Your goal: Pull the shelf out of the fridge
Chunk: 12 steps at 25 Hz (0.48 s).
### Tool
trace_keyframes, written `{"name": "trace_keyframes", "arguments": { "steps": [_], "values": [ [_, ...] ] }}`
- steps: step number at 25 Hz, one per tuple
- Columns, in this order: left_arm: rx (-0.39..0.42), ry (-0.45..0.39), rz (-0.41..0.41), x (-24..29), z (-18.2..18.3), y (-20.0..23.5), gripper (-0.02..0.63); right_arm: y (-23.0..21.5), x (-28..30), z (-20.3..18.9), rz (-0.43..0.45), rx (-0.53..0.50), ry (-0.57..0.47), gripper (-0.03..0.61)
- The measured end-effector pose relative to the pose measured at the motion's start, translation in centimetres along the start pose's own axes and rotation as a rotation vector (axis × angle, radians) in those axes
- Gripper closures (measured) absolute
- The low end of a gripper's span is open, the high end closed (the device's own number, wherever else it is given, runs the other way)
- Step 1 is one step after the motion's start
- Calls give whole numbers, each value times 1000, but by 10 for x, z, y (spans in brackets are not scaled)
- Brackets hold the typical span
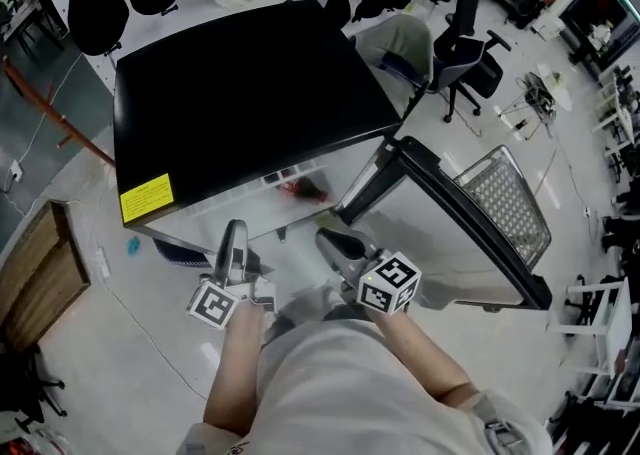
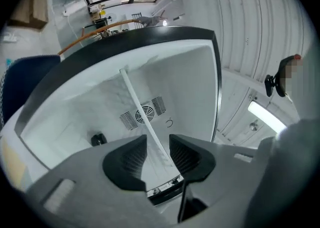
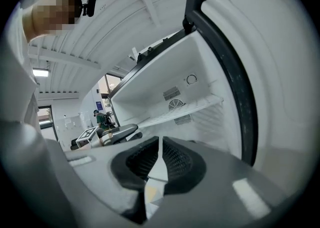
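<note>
The black mini fridge [image 1: 240,93] stands with its door [image 1: 470,233] swung open to the right. Its white shelf [image 2: 142,109] appears edge-on in the left gripper view, running from the back wall toward me. My left gripper [image 2: 158,154] is open, and the shelf's front edge lies in the gap between its pads without being pressed. In the head view that left gripper [image 1: 234,235] is at the fridge's front opening. My right gripper [image 3: 160,159] is shut with nothing in it, a little before the shelf [image 3: 190,109]. The right gripper [image 1: 328,240] sits just right of the left one.
A wire rack [image 1: 505,198] leans beyond the open door. A wooden crate [image 1: 40,263] lies on the floor at the left. Office chairs [image 1: 470,53] stand behind the fridge. A fan vent [image 2: 144,114] and a small dark knob [image 2: 98,138] sit on the fridge's inner walls.
</note>
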<state>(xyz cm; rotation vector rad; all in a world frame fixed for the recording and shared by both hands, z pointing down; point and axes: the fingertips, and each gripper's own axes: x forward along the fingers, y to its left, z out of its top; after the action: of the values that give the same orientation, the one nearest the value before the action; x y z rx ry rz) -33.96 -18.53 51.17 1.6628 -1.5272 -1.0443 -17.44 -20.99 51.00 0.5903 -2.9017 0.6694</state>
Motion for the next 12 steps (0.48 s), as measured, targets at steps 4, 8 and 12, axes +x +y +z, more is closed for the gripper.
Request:
{"name": "trace_keyframes", "arguments": {
  "steps": [4,8,12],
  "values": [
    [-57,-18,-21,13,2,4,466,-6,-15,0,-65,3,-9,558],
    [-87,-42,-30,28,6,6,446,-16,-30,1,-128,13,-26,558],
    [-141,-62,-37,42,11,9,445,-24,-45,2,-180,21,-42,558]
  ]
}}
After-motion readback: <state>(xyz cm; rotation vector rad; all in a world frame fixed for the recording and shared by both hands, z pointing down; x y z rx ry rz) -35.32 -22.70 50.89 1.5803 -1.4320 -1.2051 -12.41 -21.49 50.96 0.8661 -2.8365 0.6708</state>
